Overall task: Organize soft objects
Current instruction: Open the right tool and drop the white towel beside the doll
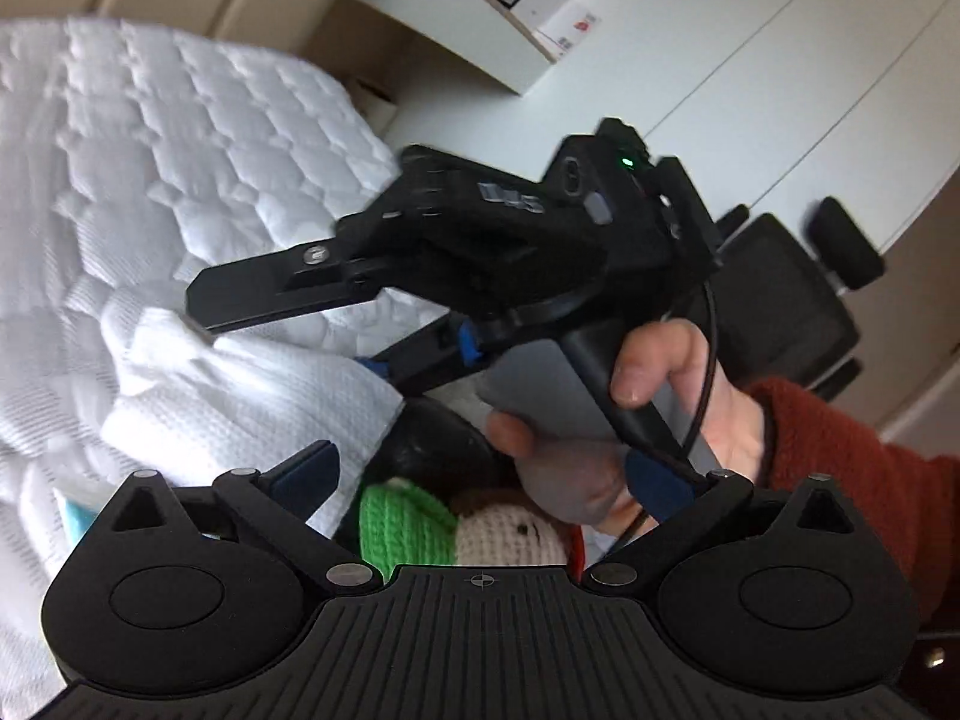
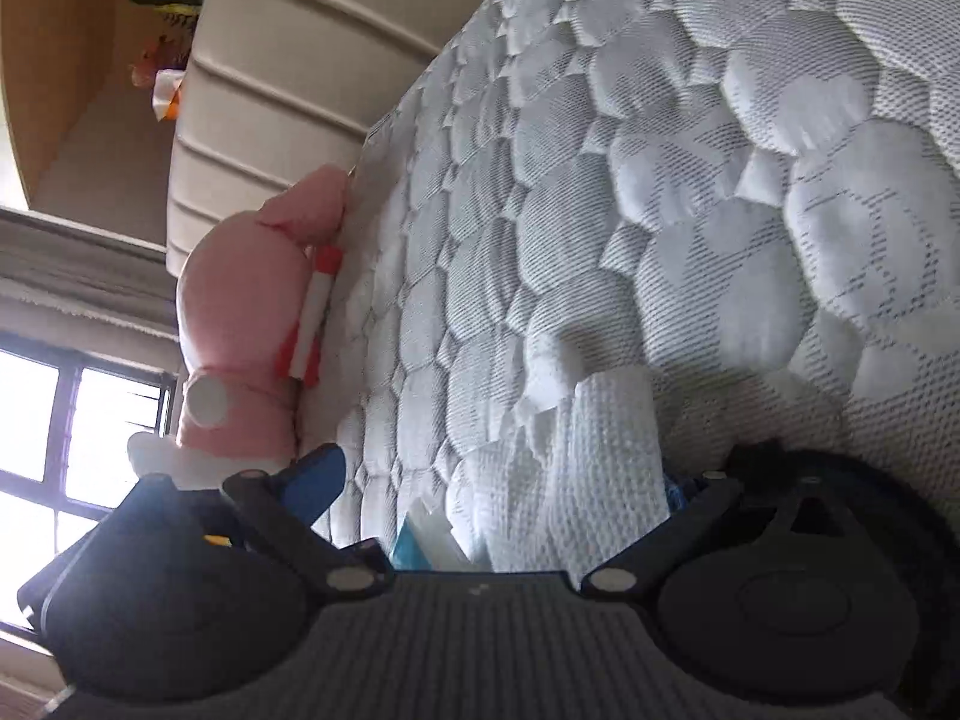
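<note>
A crocheted doll [image 1: 462, 531] with a green part and a beige face lies low between the wide-spread fingers of my left gripper [image 1: 480, 480], which is open and not touching it. Something dark and rounded [image 1: 432, 444] sits just behind the doll. A hand [image 1: 654, 384] holds my right gripper [image 1: 282, 336] over a crumpled white waffle towel [image 1: 240, 384]. In the right wrist view that gripper [image 2: 498, 486] is open, and the towel [image 2: 600, 468] rises between its fingers and hides the right tip. A pink plush toy [image 2: 240, 312] lies farther off on the mattress.
The quilted white mattress [image 2: 660, 180] fills both views. A blue-and-white packet [image 2: 420, 540] lies beside the towel. A beige headboard [image 2: 270, 90] and a window [image 2: 60, 420] stand beyond the plush. A black office chair [image 1: 786, 312] and white cabinet doors [image 1: 750, 60] are off the bed.
</note>
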`<state>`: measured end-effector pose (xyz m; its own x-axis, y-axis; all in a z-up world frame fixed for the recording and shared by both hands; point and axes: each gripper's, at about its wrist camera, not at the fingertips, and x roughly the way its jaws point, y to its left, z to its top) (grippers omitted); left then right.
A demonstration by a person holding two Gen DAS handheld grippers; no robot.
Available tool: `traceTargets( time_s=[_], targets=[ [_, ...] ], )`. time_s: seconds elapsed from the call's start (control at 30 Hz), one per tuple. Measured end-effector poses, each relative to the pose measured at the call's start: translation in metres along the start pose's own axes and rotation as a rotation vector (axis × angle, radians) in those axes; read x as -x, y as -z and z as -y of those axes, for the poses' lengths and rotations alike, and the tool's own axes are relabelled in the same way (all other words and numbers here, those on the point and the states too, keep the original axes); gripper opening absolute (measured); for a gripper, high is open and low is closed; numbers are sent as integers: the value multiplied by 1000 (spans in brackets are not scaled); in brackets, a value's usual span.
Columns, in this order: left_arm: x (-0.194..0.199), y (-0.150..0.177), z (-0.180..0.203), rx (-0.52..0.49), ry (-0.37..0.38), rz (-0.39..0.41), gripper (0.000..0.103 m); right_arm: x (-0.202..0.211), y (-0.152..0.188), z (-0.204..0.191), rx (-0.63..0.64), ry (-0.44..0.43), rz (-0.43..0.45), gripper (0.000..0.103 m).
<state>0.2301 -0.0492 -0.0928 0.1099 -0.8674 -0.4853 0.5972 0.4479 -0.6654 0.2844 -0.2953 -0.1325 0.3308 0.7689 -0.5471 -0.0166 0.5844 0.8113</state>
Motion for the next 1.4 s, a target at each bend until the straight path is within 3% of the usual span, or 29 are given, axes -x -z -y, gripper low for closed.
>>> traceTargets(
  time_s=[0.1, 0.2, 0.27, 0.37, 0.43, 0.53, 0.63, 0.7, 0.87, 1.17, 1.33, 1.4],
  targets=[
    [-11, -2, -23, 83, 18, -47, 103, 13, -6, 0, 46, 88, 83, 99],
    [-22, -5, -37, 76, -177, -85, 103, 21, -10, -2, 85, 116, 102, 99],
    [-30, -9, -43, 100, -289, -103, 103, 18, -9, -1, 68, 69, 71, 99],
    [-36, -14, -44, 139, -334, -94, 103, 14, -5, -12, 103, 85, 65, 99],
    [-37, -12, -42, 122, -373, -93, 103, 24, -3, -28, 185, 164, 144, 99],
    [-33, -9, -36, 87, -490, -85, 103, 50, 5, -47, 303, 288, 279, 100],
    [-21, -7, -39, 137, -596, -55, 103, 63, 12, -49, 283, 265, 294, 102],
    [-10, -8, -38, 191, -627, -16, 103, 67, 17, -46, 226, 235, 278, 102],
    [28, 4, 0, 199, -595, 103, 103, 82, 35, -50, 178, 273, 282, 102],
    [60, 75, 95, 71, -852, 229, 103, 112, 102, -75, 252, 596, 296, 102],
    [52, 71, 121, 88, -904, 196, 103, 117, 150, -100, 268, 696, 210, 102],
    [47, 70, 135, 62, -959, 190, 103, 117, 164, -112, 305, 737, 192, 103]
  ],
)
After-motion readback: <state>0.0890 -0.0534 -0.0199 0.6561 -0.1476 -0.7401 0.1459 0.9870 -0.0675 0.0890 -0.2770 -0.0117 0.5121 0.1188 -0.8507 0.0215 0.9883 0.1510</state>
